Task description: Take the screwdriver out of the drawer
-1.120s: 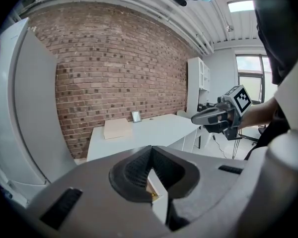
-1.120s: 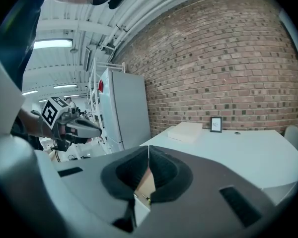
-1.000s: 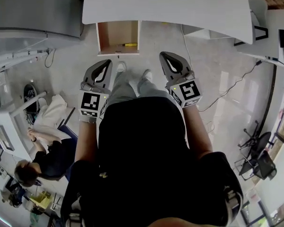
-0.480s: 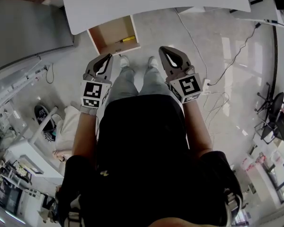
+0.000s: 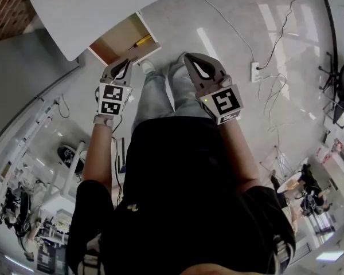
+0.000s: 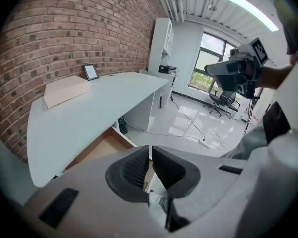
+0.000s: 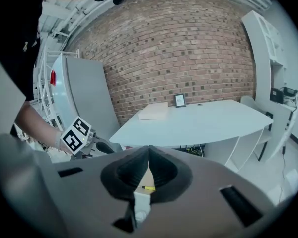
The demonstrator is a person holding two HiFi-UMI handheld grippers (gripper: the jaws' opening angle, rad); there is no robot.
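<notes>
A yellow-handled screwdriver (image 5: 142, 40) lies in the open wooden drawer (image 5: 116, 39) under the white desk (image 5: 86, 7). My left gripper (image 5: 128, 61) hangs just in front of the drawer's front edge, shut with only a thin slit between its jaws and nothing in them. In the left gripper view, that left gripper (image 6: 150, 147) points down at the drawer (image 6: 97, 150). My right gripper (image 5: 186, 56) is shut and empty, to the right over the person's legs. The right gripper view shows the screwdriver (image 7: 149, 188) through the gap behind the tips of the right gripper (image 7: 148, 148).
A cardboard box (image 6: 64, 90) and a small picture frame (image 6: 91, 72) sit on the desk. A power strip with cables (image 5: 255, 70) lies on the floor at the right. A grey cabinet (image 5: 28, 79) stands left of the drawer. Office chairs (image 5: 339, 90) are far right.
The head view has swung, so desk and drawer now sit at the upper left. My left gripper has come closer to the drawer's front. The right gripper has shifted only a little.
</notes>
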